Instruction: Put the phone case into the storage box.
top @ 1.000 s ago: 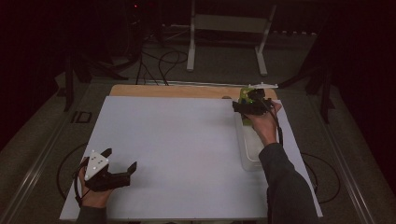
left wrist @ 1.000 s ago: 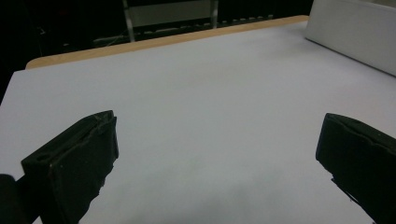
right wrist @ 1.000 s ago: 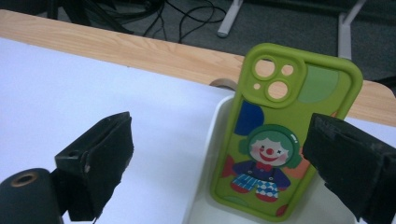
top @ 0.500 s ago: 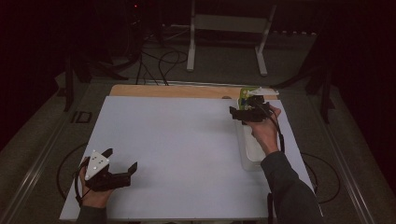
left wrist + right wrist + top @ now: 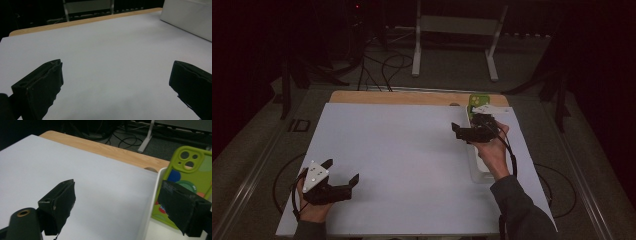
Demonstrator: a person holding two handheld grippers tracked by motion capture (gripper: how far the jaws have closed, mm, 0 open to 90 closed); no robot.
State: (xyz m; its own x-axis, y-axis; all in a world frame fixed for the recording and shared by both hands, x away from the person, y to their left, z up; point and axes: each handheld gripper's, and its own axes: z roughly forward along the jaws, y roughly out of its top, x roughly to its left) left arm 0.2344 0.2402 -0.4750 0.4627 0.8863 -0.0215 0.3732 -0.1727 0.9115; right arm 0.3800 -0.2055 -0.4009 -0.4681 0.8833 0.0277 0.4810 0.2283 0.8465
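Note:
A green phone case [image 5: 478, 100] with coloured dots lies at the far end of a long white tray [image 5: 477, 170] on the right of the table. In the right gripper view the phone case [image 5: 190, 167] shows just beyond the right jaw, inside the tray's rim [image 5: 152, 202]. My right gripper [image 5: 458, 131] hovers over the tray's left rim and points left; the right gripper [image 5: 117, 183] is open, its jaws have just been closing a little, and nothing is between them. My left gripper [image 5: 343, 170] rests open at the near left, and the left gripper [image 5: 117, 63] has bare sheet between its jaws.
A white sheet [image 5: 402, 155] covers the wooden table [image 5: 412, 97], whose far edge is bare wood. The tray's side [image 5: 185, 17] shows at the upper right of the left gripper view. A metal stand [image 5: 457, 45] and cables [image 5: 387, 65] lie on the floor behind.
My right gripper has drawn back from the phone case toward the near side and slightly left, along the tray's left rim. The left gripper has stayed put.

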